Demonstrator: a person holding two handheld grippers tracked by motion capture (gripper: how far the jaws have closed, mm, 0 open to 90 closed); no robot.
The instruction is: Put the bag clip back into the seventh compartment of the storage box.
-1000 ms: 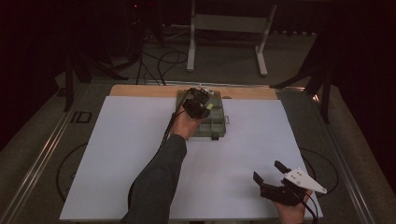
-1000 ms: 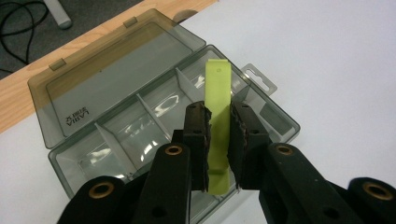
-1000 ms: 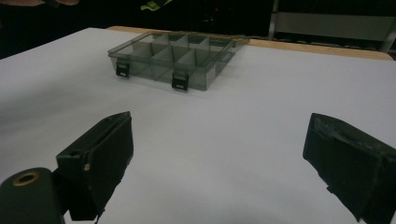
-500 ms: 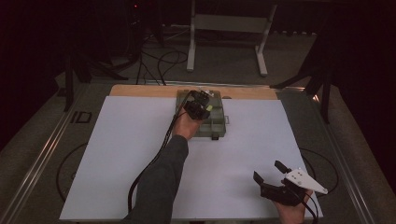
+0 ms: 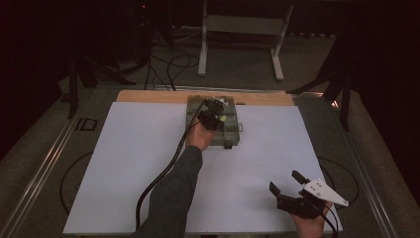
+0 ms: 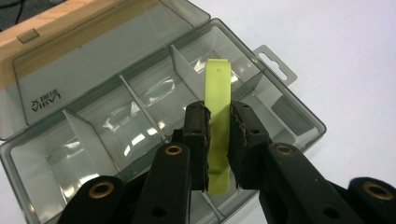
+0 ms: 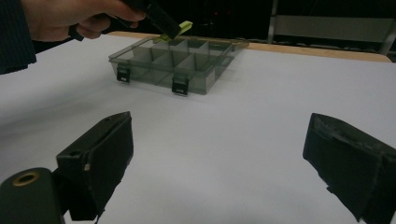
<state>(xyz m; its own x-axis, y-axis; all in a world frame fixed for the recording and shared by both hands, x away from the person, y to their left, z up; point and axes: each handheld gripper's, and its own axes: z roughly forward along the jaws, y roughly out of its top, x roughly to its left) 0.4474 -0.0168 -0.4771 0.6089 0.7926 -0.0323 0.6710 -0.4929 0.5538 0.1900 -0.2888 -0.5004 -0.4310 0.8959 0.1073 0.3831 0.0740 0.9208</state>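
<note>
Left gripper (image 6: 219, 140) fingers clamp green strip (image 6: 218, 93) above organizer box (image 6: 84, 154); right gripper (image 7: 219, 163) fingers spread.

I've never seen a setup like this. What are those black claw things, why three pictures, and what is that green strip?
No robot here: a person holds a two-jaw hand tool in each hand. One camera looks down from above; the other two ride on the tools. The left gripper is shut on a yellow-green strip above an open, clear compartment box. The right gripper waits open near the table's front edge, holding nothing. The box sits on the white surface, toward the back.
</note>
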